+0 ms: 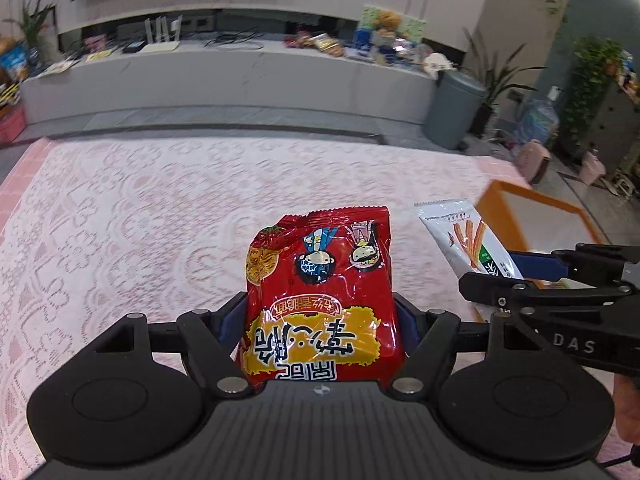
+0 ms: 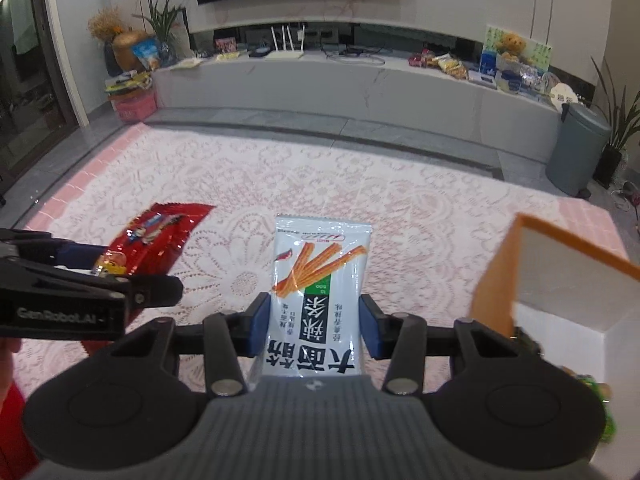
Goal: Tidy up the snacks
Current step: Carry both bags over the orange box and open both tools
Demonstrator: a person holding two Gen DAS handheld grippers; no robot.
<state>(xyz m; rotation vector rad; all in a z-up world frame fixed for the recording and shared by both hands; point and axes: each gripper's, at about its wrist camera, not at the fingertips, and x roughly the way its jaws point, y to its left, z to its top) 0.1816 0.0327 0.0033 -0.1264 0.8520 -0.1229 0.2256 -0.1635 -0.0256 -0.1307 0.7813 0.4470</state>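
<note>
Left gripper [image 1: 320, 320] was clamped on the red pack [image 1: 322, 296], held above the lace cloth [image 1: 120, 220], pack sticking out ahead of the fingers. Right gripper [image 2: 316, 324], just right of it, pinched the white pack [image 2: 316, 292]. Orange box [image 2: 520, 276] sat right of the right gripper, close by. Risk: slick foil slipping, or the two grippers colliding en route to the box.

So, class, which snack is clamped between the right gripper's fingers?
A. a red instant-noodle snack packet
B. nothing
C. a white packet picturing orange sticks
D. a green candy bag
C: in the right wrist view, the right gripper has its blue fingers pressed against both sides of the white stick-snack packet.
</note>
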